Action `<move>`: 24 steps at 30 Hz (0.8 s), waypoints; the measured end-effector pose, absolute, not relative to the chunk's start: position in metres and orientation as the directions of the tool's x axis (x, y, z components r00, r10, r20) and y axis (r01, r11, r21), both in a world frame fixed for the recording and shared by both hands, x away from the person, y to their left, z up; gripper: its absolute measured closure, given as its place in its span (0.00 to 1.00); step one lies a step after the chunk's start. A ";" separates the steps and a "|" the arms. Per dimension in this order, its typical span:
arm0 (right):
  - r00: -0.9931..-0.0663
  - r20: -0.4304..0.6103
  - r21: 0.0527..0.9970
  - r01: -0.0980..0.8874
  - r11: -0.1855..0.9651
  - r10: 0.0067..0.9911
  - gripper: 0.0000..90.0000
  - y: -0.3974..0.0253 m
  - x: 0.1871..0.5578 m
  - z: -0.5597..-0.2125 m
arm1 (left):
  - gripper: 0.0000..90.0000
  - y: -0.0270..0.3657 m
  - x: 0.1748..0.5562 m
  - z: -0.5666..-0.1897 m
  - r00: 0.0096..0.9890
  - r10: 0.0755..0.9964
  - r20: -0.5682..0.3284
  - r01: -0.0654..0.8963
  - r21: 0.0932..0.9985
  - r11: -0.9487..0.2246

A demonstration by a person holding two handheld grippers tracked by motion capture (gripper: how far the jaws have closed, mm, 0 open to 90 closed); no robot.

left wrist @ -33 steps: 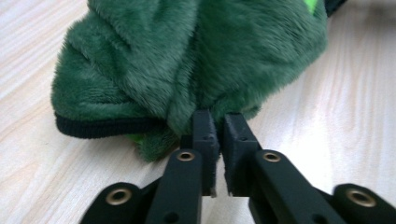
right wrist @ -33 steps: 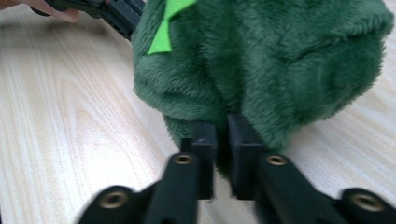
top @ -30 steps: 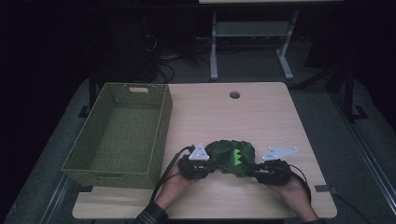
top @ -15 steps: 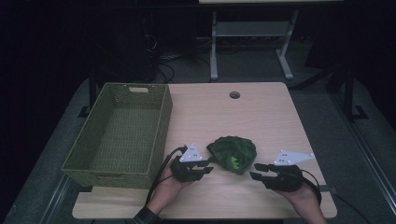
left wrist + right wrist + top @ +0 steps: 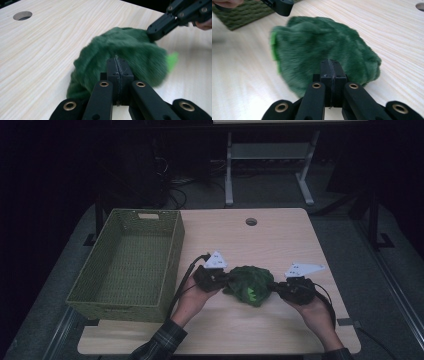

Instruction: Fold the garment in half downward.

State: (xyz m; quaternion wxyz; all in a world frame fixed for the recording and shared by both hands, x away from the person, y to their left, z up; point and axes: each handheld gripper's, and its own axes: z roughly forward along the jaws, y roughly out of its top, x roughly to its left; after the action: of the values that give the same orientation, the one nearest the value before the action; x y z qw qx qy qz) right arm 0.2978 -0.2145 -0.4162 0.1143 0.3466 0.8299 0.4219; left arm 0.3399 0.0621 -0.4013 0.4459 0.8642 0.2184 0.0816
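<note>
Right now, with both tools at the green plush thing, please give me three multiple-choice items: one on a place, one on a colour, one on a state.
1. Where does the woven basket stand on the table?
A. at its left side
B. at its right side
C. on the plush

2. What colour is the plush toy?
A. red
B. dark green with a bright green part
C. white

3. How do the jaws of the left tool stand?
A. wide open
B. shut together at the plush
C. shut on the basket rim

Answers:
1 A: in the high view the basket lies left of the plush and both hands.
2 B: the fur is dark green, with a bright green patch at one edge.
3 B: in the left gripper view the two jaws meet at the fur; the right tool stands alike.
</note>
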 end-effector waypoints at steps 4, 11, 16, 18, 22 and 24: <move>-0.731 0.117 0.754 0.505 0.419 0.672 1.00 -0.212 0.309 -0.426 | 1.00 0.050 0.349 -0.417 0.889 0.454 -0.056 0.329 0.769 -0.549; -0.731 0.150 0.687 0.562 0.461 0.666 1.00 -0.206 0.305 -0.447 | 1.00 0.051 0.348 -0.442 0.882 0.462 -0.099 0.379 0.730 -0.569; -0.734 0.158 0.665 0.574 0.478 0.661 1.00 -0.202 0.301 -0.455 | 1.00 0.053 0.342 -0.452 0.878 0.467 -0.101 0.393 0.709 -0.586; -0.737 0.154 0.656 0.574 0.489 0.658 1.00 -0.201 0.301 -0.458 | 1.00 0.054 0.341 -0.455 0.880 0.465 -0.097 0.393 0.697 -0.599; -0.742 0.152 0.634 0.580 0.512 0.653 1.00 -0.197 0.300 -0.462 | 1.00 0.055 0.340 -0.461 0.879 0.466 -0.100 0.402 0.682 -0.611; -0.744 0.153 0.627 0.581 0.518 0.650 1.00 -0.194 0.300 -0.465 | 1.00 0.056 0.340 -0.462 0.882 0.462 -0.097 0.398 0.676 -0.619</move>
State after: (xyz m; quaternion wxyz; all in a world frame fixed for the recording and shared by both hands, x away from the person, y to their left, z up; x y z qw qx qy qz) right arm 0.2999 -0.1943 -0.4649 0.0504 0.3539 0.8698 0.3401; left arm 0.3402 0.0556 -0.4617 0.3647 0.8988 0.2392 0.0433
